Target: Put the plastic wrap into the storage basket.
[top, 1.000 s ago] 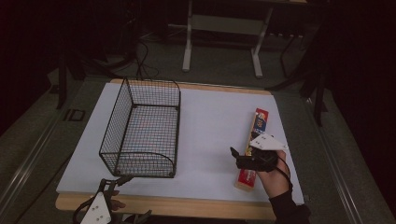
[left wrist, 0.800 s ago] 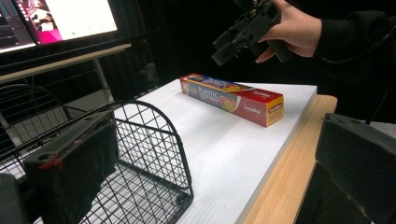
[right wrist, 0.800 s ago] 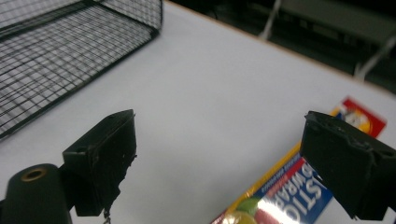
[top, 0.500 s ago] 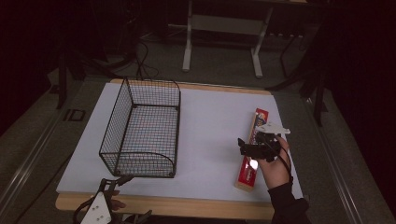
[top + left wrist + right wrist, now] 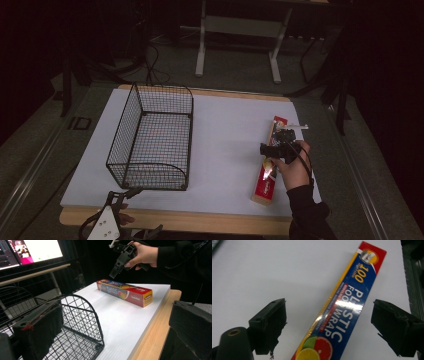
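A long red and blue plastic wrap box (image 5: 266,182) lies flat on the white table top (image 5: 225,130) at the right, its length running away from me. My right gripper (image 5: 271,148) hovers over the box's middle, open, jaws pointing down. In the right gripper view the box (image 5: 347,305) lies between the spread jaws of the right gripper (image 5: 329,312), untouched. My left gripper (image 5: 125,195) sits open at the table's front left edge, just in front of a black wire basket (image 5: 150,145). The left gripper (image 5: 115,332) holds nothing.
The basket (image 5: 75,322) stands empty on the left half of the table. The left gripper view shows the box (image 5: 125,292) and the right gripper (image 5: 117,265) above it. A lit monitor (image 5: 37,250) stands beyond the table. A wooden rim (image 5: 200,220) edges the front.
My right gripper has moved away from me along the box, from near its front end to over its middle. The left gripper has barely shifted.
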{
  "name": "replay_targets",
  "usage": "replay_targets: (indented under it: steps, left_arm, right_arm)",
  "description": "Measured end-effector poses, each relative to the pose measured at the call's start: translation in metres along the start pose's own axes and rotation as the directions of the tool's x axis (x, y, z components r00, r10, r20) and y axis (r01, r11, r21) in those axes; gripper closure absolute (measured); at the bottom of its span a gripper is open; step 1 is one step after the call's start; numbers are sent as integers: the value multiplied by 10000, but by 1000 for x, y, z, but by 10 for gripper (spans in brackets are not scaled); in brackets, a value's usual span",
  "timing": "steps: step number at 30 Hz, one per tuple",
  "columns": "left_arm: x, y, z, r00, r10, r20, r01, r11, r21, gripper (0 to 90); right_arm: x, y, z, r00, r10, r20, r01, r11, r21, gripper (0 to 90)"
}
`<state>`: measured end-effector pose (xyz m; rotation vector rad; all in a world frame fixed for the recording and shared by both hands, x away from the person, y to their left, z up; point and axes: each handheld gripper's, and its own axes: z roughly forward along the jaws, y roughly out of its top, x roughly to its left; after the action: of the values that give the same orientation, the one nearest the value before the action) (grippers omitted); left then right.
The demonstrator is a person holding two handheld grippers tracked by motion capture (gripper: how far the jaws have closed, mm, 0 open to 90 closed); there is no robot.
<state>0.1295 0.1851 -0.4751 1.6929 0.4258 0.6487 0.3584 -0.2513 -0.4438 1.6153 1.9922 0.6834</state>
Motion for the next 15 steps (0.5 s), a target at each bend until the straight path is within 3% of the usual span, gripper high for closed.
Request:
replay_targets:
  steps: [4,8,12,15]
  left_arm:
    - [0,0,0,10000,17,-1,-17,10000,6,0]
    - [0,0,1,10000,18,-20,-18,10000,40,0]
    - [0,0,1,10000,38,-7,-38,10000,61,0]
    - [-1,0,1,10000,60,-13,-60,10000,56,0]
  right_arm:
    - [-7,6,8,9989,445,175,-456,9966,681,135]
    - [-14,9,17,9952,946,257,-966,9907,960,146]
    - [-23,11,31,9828,1822,316,-1848,9736,1342,146]
    - [-25,11,41,9747,2211,341,-2237,9598,1698,151]
